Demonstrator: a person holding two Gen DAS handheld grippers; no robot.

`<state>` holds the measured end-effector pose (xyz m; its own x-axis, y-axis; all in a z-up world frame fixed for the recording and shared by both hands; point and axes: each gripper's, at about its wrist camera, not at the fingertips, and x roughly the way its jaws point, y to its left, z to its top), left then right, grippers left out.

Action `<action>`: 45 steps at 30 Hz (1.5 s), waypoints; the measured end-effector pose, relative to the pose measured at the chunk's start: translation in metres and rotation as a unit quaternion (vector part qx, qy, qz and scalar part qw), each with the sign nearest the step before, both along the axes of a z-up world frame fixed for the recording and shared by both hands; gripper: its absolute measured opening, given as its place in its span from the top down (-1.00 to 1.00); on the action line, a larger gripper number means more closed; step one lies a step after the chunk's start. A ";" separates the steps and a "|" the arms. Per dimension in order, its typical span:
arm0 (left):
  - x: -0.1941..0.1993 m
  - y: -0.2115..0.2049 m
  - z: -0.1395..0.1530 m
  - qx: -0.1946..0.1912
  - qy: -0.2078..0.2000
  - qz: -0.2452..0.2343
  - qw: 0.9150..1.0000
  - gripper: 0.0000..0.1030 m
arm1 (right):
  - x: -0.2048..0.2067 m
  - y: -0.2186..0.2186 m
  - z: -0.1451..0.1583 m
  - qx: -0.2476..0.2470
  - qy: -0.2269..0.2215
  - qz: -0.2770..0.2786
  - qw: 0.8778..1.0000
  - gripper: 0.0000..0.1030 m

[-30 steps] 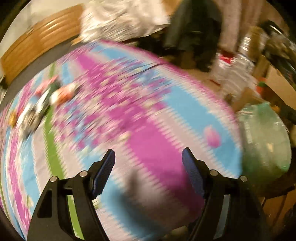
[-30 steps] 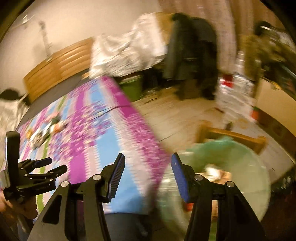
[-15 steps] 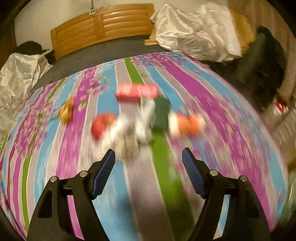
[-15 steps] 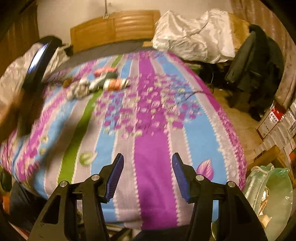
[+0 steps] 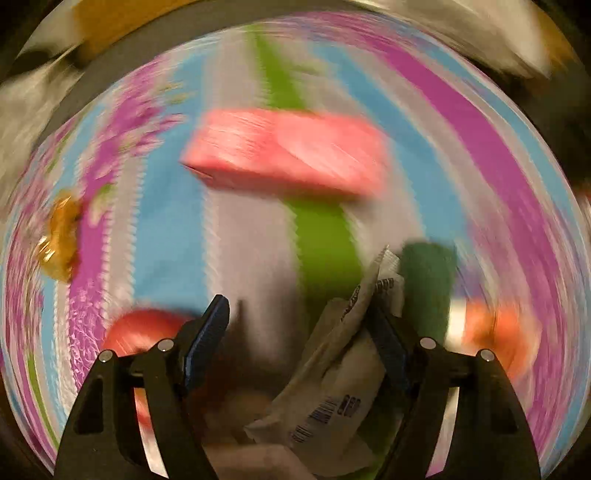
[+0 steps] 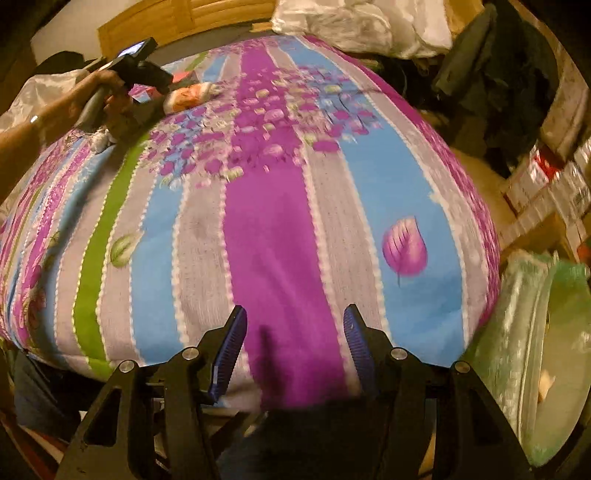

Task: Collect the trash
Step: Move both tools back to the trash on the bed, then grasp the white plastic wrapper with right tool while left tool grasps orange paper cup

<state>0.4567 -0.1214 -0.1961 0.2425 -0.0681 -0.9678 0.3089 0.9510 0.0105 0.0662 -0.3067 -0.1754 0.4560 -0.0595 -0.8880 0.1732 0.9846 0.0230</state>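
In the blurred left wrist view my left gripper [image 5: 295,328] is open, low over a pile of trash on the striped bedspread [image 5: 166,229]. A white wrapper with a barcode [image 5: 332,380] lies between the fingers, against the right one. A pink box [image 5: 288,155] lies ahead, a red round item [image 5: 140,336] at the left finger, a green packet [image 5: 428,280], an orange packet [image 5: 495,332] right, a yellow wrapper [image 5: 61,236] far left. My right gripper [image 6: 293,350] is open and empty over the bed's near edge. The left gripper [image 6: 144,74] shows there by the trash.
A green trash bag [image 6: 535,332] stands open at the bed's right side. Boxes [image 6: 554,177] and dark clothes [image 6: 498,85] crowd the right. A wooden headboard [image 6: 184,14] and white bedding [image 6: 351,22] lie beyond the bed.
My left gripper has moved down and forward onto the trash pile, so the white wrapper now sits between its fingers. My right gripper has shifted only slightly near the bed's edge.
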 end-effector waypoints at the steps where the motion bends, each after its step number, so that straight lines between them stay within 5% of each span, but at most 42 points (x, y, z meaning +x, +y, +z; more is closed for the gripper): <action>1: -0.021 0.004 0.001 -0.016 0.019 -0.013 1.000 -0.39 | 0.004 0.002 0.003 0.003 -0.008 0.007 1.000 -0.09; 6: -0.156 0.071 0.037 -0.146 0.070 -0.058 0.985 -0.40 | 0.023 0.017 0.016 0.004 -0.048 0.052 0.997 -0.17; 9: -0.223 0.125 0.058 -0.129 0.014 -0.024 0.991 -0.52 | 0.033 0.027 0.022 0.008 -0.071 0.075 0.995 -0.28; 12: -0.263 0.177 0.063 -0.164 0.014 0.028 0.986 -0.52 | 0.042 0.043 0.026 0.022 -0.084 0.091 0.992 -0.30; 17: -0.322 0.208 0.058 -0.151 -0.017 0.021 0.988 -0.52 | 0.052 0.079 0.023 0.051 -0.094 0.123 0.987 -0.45; 23: -0.335 0.206 0.048 -0.097 -0.083 0.058 0.990 -0.51 | 0.070 0.113 0.004 0.139 -0.064 0.108 0.982 -0.46; 29: -0.339 0.202 0.052 -0.100 -0.122 0.073 0.985 -0.48 | 0.100 0.145 0.014 0.189 -0.079 0.104 0.973 -0.42; 34: -0.343 0.212 0.042 -0.113 -0.113 0.099 0.982 -0.48 | 0.147 0.154 0.020 0.258 -0.092 0.046 0.961 -0.50; 40: -0.346 0.234 0.035 -0.123 -0.102 0.149 0.976 -0.48 | 0.204 0.181 -0.019 0.274 -0.027 -0.006 0.961 -0.51; 41: -0.346 0.235 0.035 -0.121 -0.103 0.152 0.975 -0.48 | 0.209 0.184 -0.028 0.274 -0.010 -0.009 0.962 -0.45; 42: -0.346 0.236 0.035 -0.119 -0.103 0.154 0.975 -0.48 | 0.212 0.186 -0.039 0.277 0.010 -0.008 0.961 -0.04; 45: -0.347 0.238 0.036 -0.110 -0.109 0.158 0.975 -0.48 | 0.203 0.180 -0.041 0.298 0.000 0.011 0.954 0.32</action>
<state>0.1101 0.1167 -0.1601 0.4829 -0.1564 -0.8616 0.0138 0.9852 -0.1711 0.2693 -0.1271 -0.2160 0.4509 0.4658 -0.7614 0.1533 0.7999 0.5802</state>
